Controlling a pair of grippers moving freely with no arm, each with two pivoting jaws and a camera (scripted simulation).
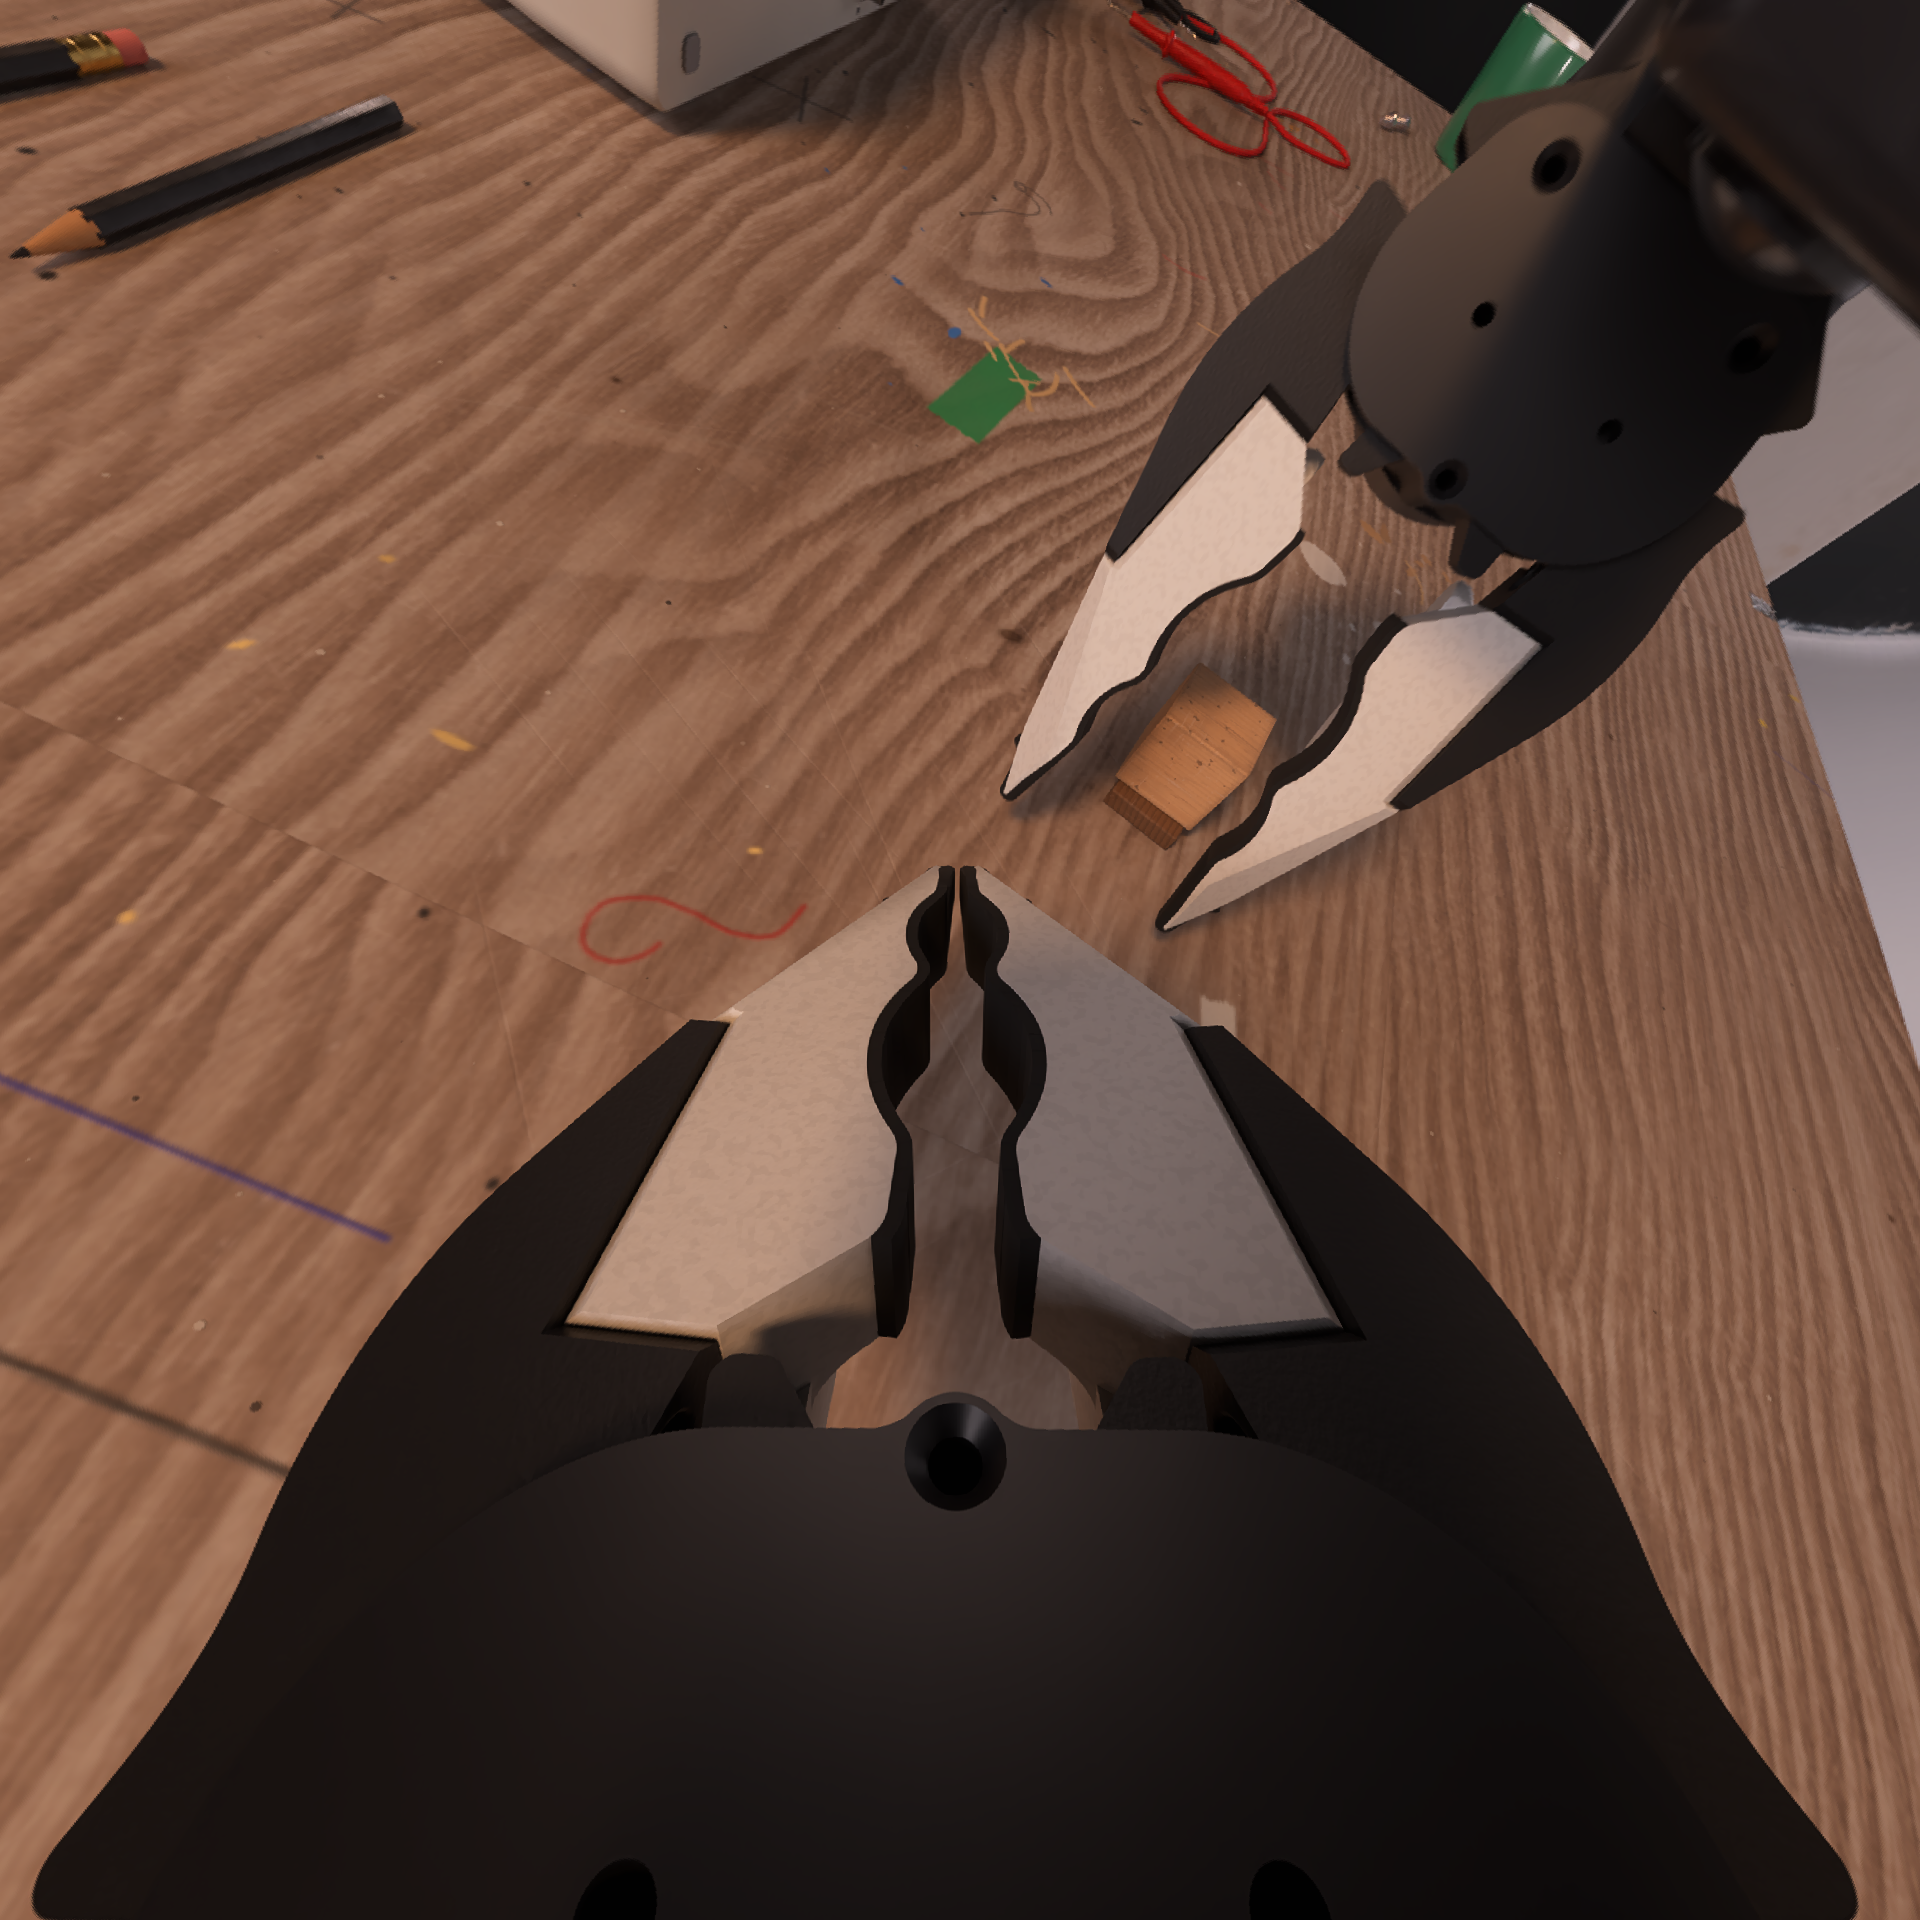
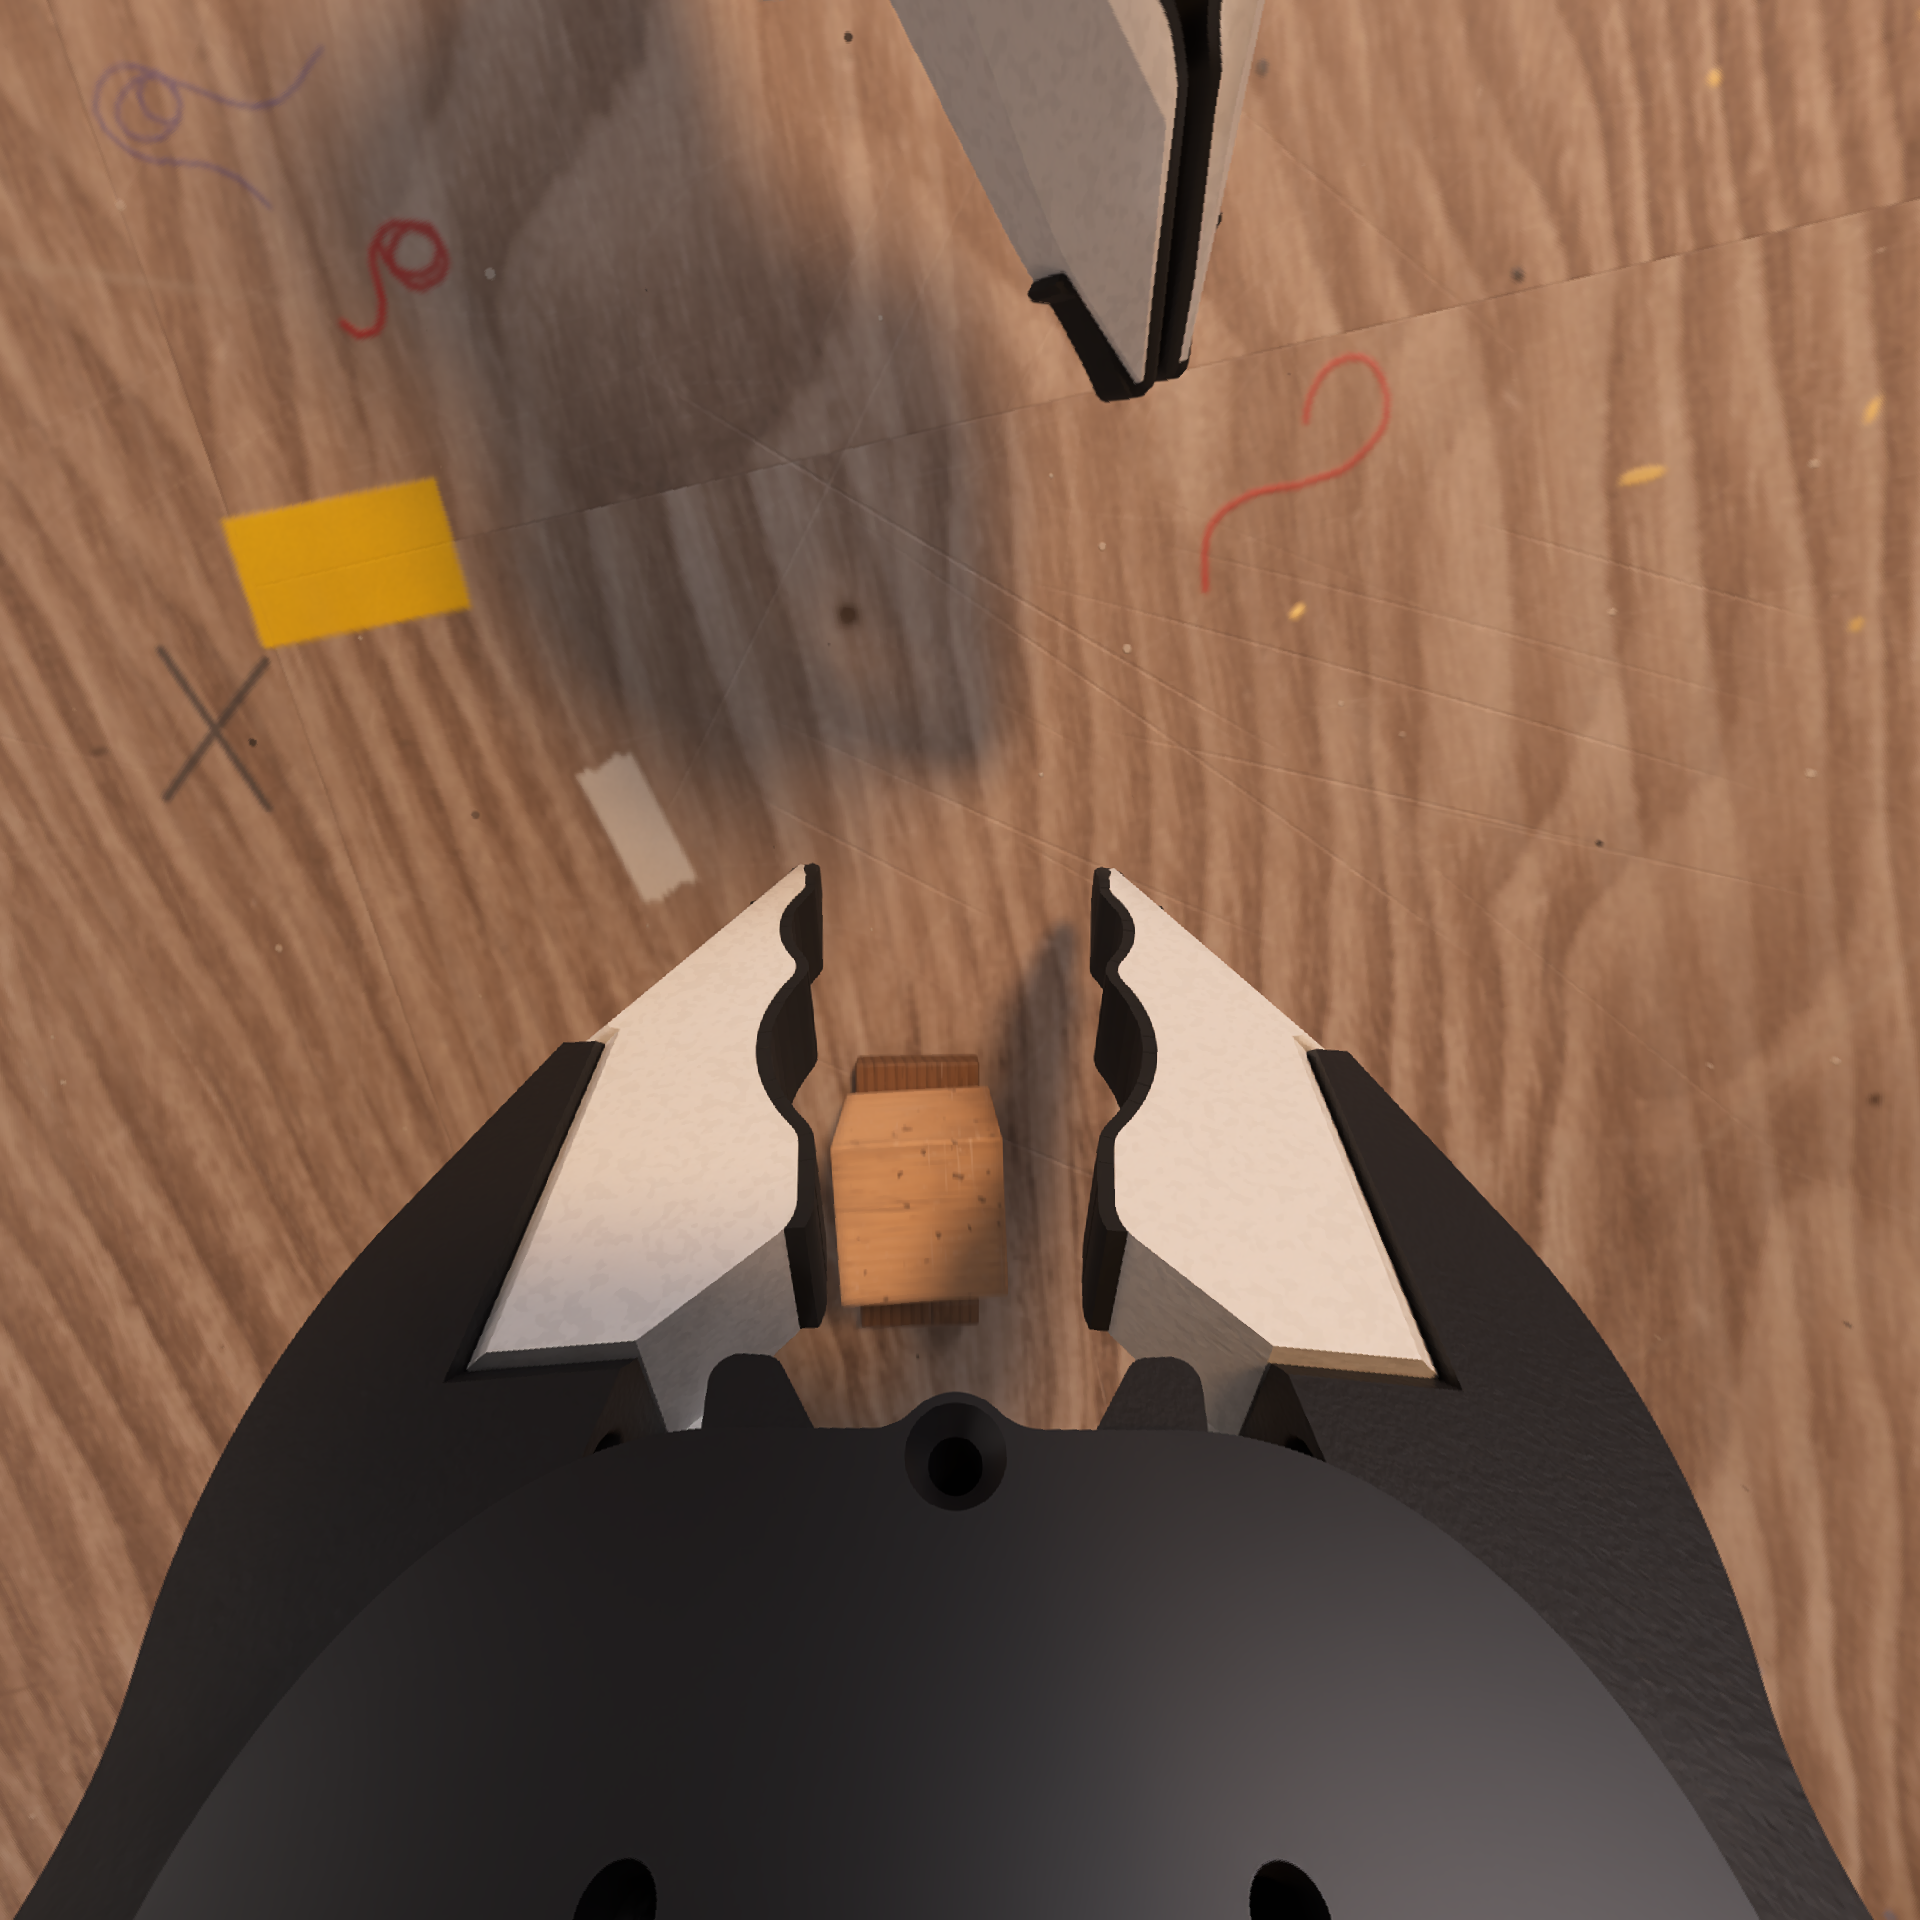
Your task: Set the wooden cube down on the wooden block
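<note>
My right gripper (image 2: 956,883) hangs released, jaws spread around the cube (image 2: 920,1205) sitting on the block (image 2: 916,1072), lower centre. My left gripper (image 1: 957,875) is clenched, empty.

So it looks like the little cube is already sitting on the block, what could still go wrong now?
The open right gripper straddles the wooden cube, and its left finger looks very close. Pulling away crookedly could nudge the cube off the narrower wooden block. The shut left gripper hangs nearby; moving toward the stack might knock it.
</note>
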